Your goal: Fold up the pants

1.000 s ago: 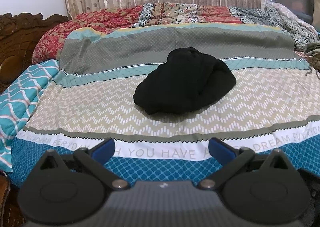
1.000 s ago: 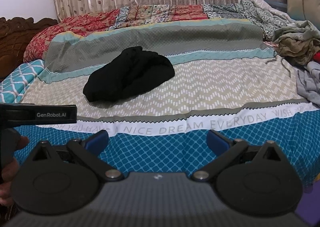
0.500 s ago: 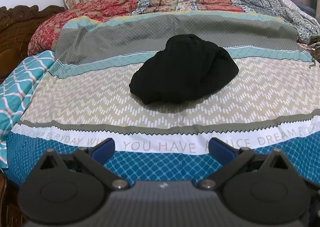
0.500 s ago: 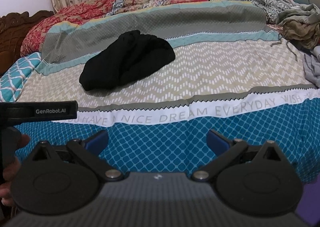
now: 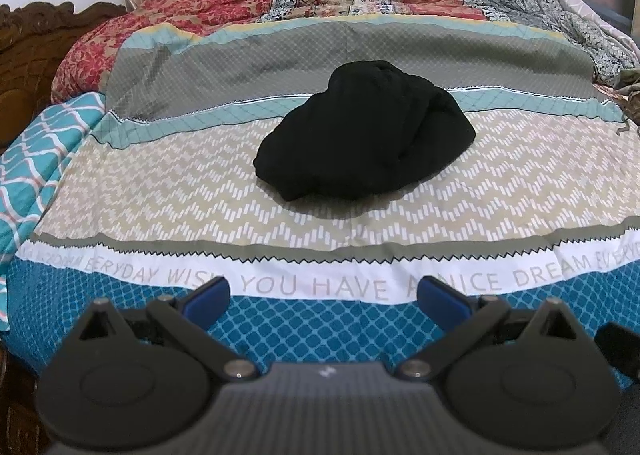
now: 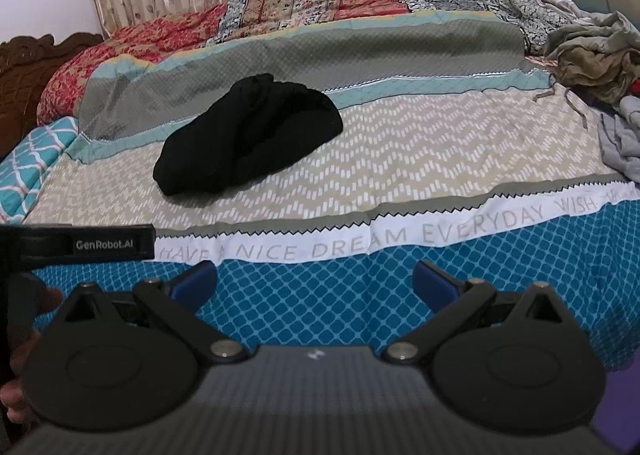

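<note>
I note the black pants (image 5: pixel 366 133) lying as a soft rumpled mound on the chevron-printed bedspread (image 5: pixel 160 191), well ahead of my left gripper (image 5: pixel 323 297) and right gripper (image 6: pixel 314 281), both spread wide and empty.

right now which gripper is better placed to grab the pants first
Left, probably. In its view the pants lie almost straight ahead of the open left gripper. From the right gripper, also open, the pants sit off to the left. Neither touches them yet.

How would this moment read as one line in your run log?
stage: approach | black pants: bunched on bedspread, untouched | left gripper: open | right gripper: open
</note>
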`<action>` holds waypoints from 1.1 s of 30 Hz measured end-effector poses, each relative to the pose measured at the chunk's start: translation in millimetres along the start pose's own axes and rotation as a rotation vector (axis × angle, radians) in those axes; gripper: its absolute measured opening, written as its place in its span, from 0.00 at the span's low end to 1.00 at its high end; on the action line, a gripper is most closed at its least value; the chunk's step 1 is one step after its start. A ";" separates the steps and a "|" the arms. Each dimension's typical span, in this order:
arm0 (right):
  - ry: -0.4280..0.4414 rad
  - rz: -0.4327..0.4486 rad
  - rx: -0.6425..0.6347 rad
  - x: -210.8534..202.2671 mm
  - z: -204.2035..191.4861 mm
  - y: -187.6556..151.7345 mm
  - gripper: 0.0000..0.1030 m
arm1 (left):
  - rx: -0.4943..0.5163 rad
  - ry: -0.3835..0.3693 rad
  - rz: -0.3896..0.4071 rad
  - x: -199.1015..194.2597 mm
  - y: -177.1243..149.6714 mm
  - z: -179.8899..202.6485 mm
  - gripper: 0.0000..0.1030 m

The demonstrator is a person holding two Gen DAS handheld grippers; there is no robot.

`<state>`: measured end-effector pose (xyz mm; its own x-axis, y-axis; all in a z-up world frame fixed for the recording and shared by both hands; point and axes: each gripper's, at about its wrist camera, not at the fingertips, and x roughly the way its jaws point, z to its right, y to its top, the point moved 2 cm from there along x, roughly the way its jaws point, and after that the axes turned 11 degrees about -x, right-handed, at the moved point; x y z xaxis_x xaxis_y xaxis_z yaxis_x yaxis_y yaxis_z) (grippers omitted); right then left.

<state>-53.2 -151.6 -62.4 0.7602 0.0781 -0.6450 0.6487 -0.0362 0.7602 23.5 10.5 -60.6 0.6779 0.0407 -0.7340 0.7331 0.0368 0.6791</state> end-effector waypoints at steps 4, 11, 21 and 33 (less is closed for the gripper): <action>0.012 0.006 0.021 0.0 3.0 -0.3 1.00 | -0.009 -0.007 -0.006 0.5 -0.2 -1.2 1.00; 0.013 0.047 0.013 -6.4 0.9 0.7 1.00 | -0.003 -0.007 -0.002 -0.9 -1.7 -0.3 1.00; 0.019 0.057 0.047 -6.7 6.9 0.7 0.95 | -0.011 -0.016 -0.009 1.3 -0.8 -4.4 1.00; 0.114 -0.014 0.084 23.6 18.7 0.4 0.19 | -0.025 -0.041 0.042 49.3 80.0 -26.7 1.00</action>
<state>-34.3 -168.4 -78.8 0.7454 0.1918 -0.6384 0.6632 -0.1175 0.7391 114.1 42.1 -42.3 0.7098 0.0016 -0.7044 0.7030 0.0609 0.7086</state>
